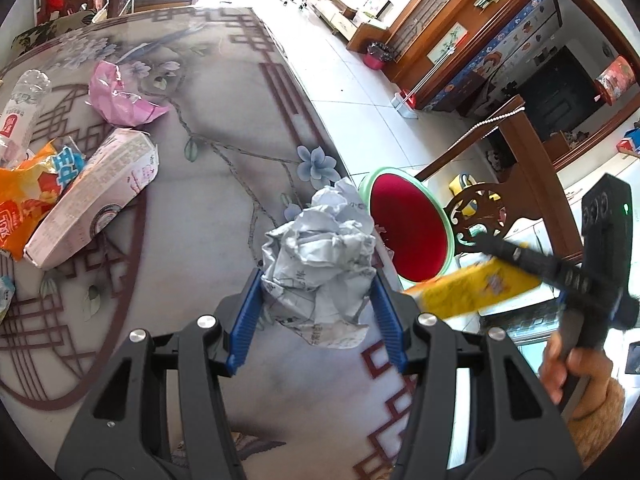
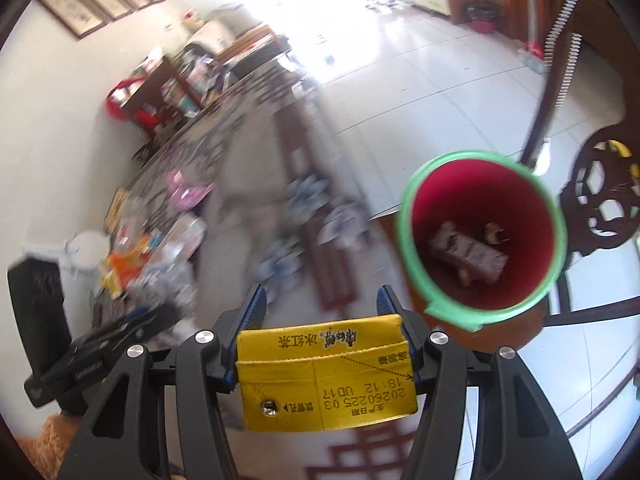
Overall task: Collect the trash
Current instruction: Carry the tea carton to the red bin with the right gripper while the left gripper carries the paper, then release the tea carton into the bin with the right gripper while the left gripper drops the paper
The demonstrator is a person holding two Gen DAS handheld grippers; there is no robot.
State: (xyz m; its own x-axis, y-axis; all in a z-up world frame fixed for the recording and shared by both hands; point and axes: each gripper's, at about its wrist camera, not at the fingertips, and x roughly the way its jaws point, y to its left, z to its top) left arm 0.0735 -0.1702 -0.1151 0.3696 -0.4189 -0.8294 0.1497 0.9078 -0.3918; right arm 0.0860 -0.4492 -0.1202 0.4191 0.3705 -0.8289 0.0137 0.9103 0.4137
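Note:
My left gripper (image 1: 316, 280) is shut on a crumpled grey-white paper ball (image 1: 320, 248), held between the blue pads just above the patterned table (image 1: 224, 128) near its right edge. My right gripper (image 2: 322, 296) is shut on a yellow drink carton (image 2: 324, 376), which grips it by its sides. In the left wrist view that carton (image 1: 472, 292) hangs past the table edge, beside the bin. The red bin with a green rim (image 2: 476, 155) stands on the floor to the right of the table, its rim (image 1: 384, 170) just beyond the paper ball. A squashed carton (image 2: 468, 256) lies inside it.
On the table's left lie a pink plastic bag (image 1: 120, 100), a pale pink carton (image 1: 96, 196), an orange snack bag (image 1: 24, 204) and a clear plastic bottle (image 1: 24, 108). A carved wooden chair (image 1: 480, 208) stands right behind the bin. A hand (image 1: 568, 364) holds the right gripper.

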